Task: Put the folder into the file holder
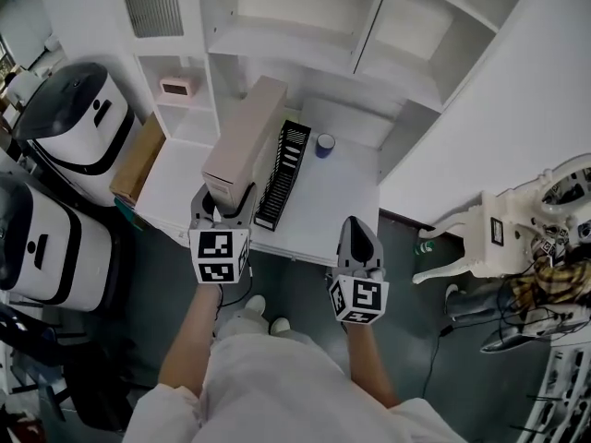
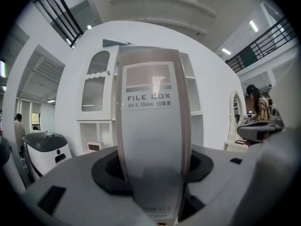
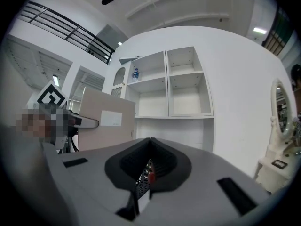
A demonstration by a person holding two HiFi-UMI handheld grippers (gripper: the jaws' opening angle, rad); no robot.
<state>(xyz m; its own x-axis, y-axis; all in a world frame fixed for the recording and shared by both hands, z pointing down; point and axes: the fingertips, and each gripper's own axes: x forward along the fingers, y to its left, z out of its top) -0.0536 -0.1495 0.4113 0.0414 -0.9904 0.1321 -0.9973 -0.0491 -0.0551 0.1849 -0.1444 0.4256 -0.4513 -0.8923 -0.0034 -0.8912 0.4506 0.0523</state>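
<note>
My left tongs (image 1: 223, 209) are gripping the folder (image 1: 242, 137) by its end, holding it over the desk (image 1: 342, 201) just beside the black file holder (image 1: 282, 173), not yet slotted in, while my right tongs (image 1: 356, 233) are hanging closed and empty.

Head view looks steeply down; gripper views look level, seemingly sharing shelves (image 3: 167, 84).

I count one folder (image 1: 247, 132), one file holder (image 1: 284, 173), one blue cup (image 1: 324, 145), one pink clock (image 1: 175, 87), and two tongs: my left gripper (image 1: 224, 212) and right gripper (image 1: 355, 221).
</note>
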